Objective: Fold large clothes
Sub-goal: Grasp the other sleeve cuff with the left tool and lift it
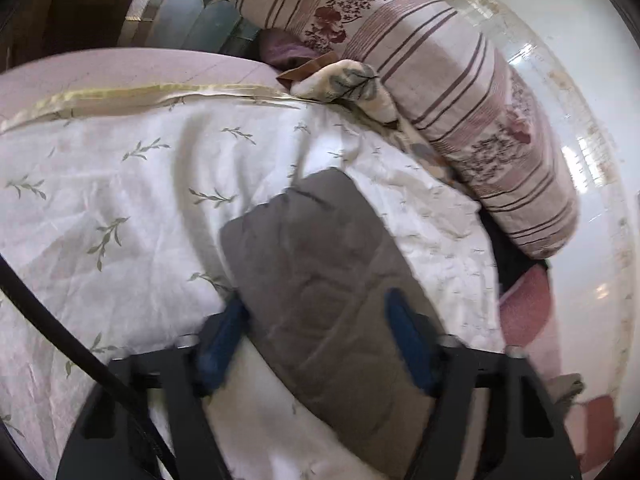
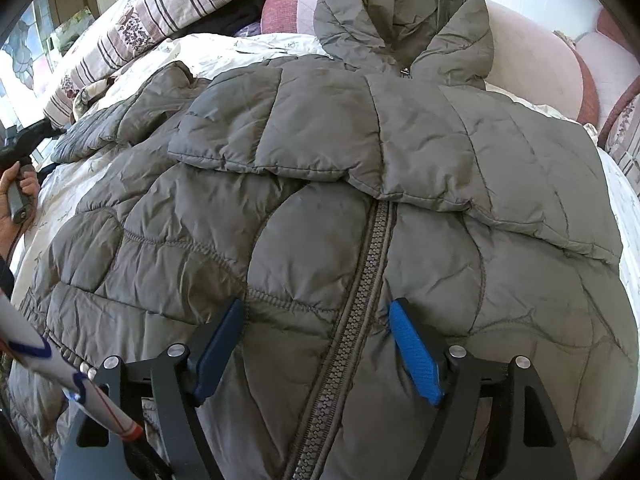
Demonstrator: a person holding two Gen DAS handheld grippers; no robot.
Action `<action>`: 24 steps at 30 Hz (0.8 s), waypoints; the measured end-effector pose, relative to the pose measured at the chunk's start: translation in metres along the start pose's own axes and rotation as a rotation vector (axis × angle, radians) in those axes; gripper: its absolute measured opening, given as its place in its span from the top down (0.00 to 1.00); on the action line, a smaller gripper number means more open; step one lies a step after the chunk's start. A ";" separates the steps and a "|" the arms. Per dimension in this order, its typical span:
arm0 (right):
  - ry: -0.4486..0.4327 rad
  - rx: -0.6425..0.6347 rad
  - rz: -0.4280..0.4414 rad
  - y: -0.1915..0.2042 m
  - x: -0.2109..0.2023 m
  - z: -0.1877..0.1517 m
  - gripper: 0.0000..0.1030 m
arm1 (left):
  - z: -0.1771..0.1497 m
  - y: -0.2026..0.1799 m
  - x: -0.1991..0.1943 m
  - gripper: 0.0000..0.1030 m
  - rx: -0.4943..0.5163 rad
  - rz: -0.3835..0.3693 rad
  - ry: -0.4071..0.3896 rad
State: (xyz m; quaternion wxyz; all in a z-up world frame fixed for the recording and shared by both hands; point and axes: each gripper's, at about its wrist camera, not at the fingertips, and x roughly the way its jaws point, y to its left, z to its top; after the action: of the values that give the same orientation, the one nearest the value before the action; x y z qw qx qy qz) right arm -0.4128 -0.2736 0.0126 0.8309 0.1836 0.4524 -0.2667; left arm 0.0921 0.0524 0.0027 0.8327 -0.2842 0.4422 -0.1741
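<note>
The grey quilted jacket (image 2: 320, 200) lies spread front-up on the leaf-print bedspread (image 1: 120, 184), hood toward the striped pillow (image 2: 152, 12). The right gripper (image 2: 316, 308) hovers wide open over its zipper (image 2: 360, 300), clamping nothing. The left gripper (image 1: 316, 300) straddles a sleeve (image 1: 316, 264), fingers half open; blur hides whether the pads press it. The sleeve's near end runs out of view.
</note>
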 end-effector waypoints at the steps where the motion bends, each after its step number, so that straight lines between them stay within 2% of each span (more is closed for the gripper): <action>1: 0.001 0.000 0.000 0.000 0.000 0.000 0.22 | 0.001 0.001 0.001 0.66 -0.008 0.013 -0.005; 2: 0.001 0.000 -0.001 0.000 0.000 0.000 0.22 | 0.000 0.002 0.002 0.76 -0.014 0.026 -0.004; 4: 0.002 -0.001 -0.004 0.001 0.000 0.000 0.22 | -0.001 -0.001 0.000 0.80 0.001 0.052 -0.013; 8: 0.000 0.006 0.004 0.001 -0.002 0.001 0.22 | -0.002 -0.018 -0.015 0.83 0.049 0.085 -0.054; 11: -0.025 0.038 0.062 -0.004 -0.012 0.003 0.22 | -0.004 -0.044 -0.039 0.84 0.104 0.056 -0.099; 13: -0.074 0.063 0.100 -0.011 -0.026 0.007 0.22 | -0.008 -0.067 -0.059 0.84 0.156 0.024 -0.131; 16: -0.177 0.087 0.079 -0.023 -0.052 0.012 0.22 | -0.022 -0.113 -0.094 0.84 0.245 -0.076 -0.160; 19: -0.263 0.154 0.020 -0.048 -0.074 0.018 0.22 | -0.054 -0.170 -0.132 0.84 0.364 -0.197 -0.173; 22: -0.316 0.264 -0.042 -0.080 -0.090 0.020 0.22 | -0.108 -0.232 -0.165 0.84 0.520 -0.332 -0.149; 24: -0.344 0.354 -0.071 -0.102 -0.099 0.019 0.22 | -0.155 -0.266 -0.179 0.84 0.620 -0.421 -0.093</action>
State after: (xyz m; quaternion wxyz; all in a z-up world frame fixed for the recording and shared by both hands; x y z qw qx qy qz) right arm -0.5064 -0.3372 0.0999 0.8407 0.2620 0.2570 -0.3982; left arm -0.1454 -0.1073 0.2148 0.8444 -0.1110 0.2621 -0.4538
